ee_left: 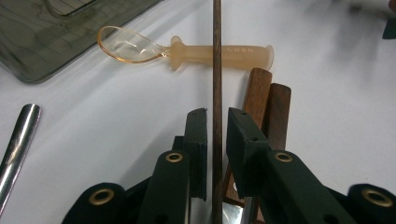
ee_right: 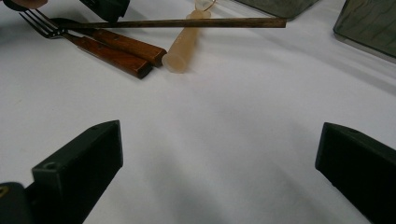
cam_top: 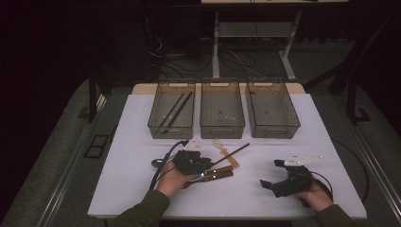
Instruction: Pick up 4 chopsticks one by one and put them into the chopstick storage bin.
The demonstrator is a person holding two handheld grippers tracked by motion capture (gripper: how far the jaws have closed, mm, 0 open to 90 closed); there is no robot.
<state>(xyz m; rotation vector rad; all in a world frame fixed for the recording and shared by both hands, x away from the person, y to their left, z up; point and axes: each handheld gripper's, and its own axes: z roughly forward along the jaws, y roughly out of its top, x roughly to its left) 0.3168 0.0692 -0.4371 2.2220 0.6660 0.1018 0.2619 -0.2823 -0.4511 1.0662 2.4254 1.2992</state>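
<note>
So, chopstick grab with the left, right one just parked.

My left gripper [ee_left: 216,135] has its jaws nearly closed around a dark chopstick [ee_left: 216,70], which seems lifted above the two wooden-handled utensils [ee_right: 119,49] and the amber plastic spoon [ee_left: 187,49]. Right gripper [cam_top: 283,182] rests wide open on the white table [cam_top: 142,123], holding nothing. Two similar sticks already lie in the left bin [cam_top: 172,109], so I'd guess this one goes there next, keeping it level.

A thin dark wooden chopstick [ee_left: 217,70] runs straight between the left tongs [ee_left: 216,128].
</note>
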